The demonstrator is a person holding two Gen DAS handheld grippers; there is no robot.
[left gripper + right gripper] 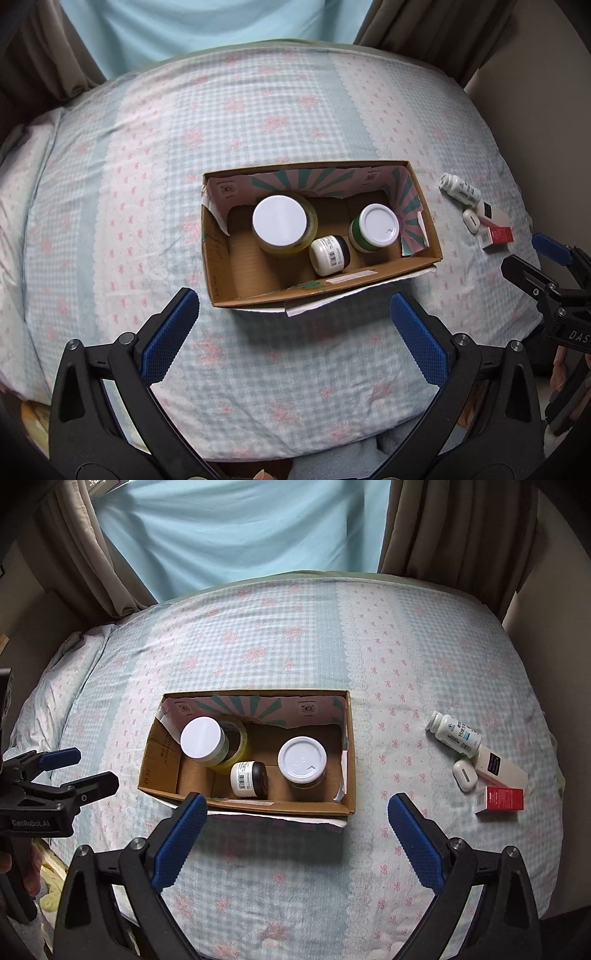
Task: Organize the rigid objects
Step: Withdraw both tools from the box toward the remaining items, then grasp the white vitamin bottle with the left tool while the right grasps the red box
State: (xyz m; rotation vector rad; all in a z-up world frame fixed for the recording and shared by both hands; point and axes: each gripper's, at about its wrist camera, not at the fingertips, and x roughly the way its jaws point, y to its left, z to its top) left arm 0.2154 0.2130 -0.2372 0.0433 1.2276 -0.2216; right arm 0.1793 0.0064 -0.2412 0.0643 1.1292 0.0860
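Tape roll (236, 738) half-hidden behind jar (202, 741).

A: What was the cardboard box (349, 775) like?

B: It was brown and matt, with printed paper stuck on its inside walls, torn at the edges.

A: And the bed sheet (295, 646)?

B: Soft cloth, a bit wrinkled, not shiny.

A: The white jar lid (279, 220)?

B: Smooth plastic, a little shiny. The roll of tape (240, 744) under that jar looked glossy and yellowish.

A: The grippers?

B: The left gripper (293, 332) had black hard plastic arms and small shiny metal bolts. Its blue pads (170, 338) looked rough and bumpy. The right gripper (295, 834) looked the same.
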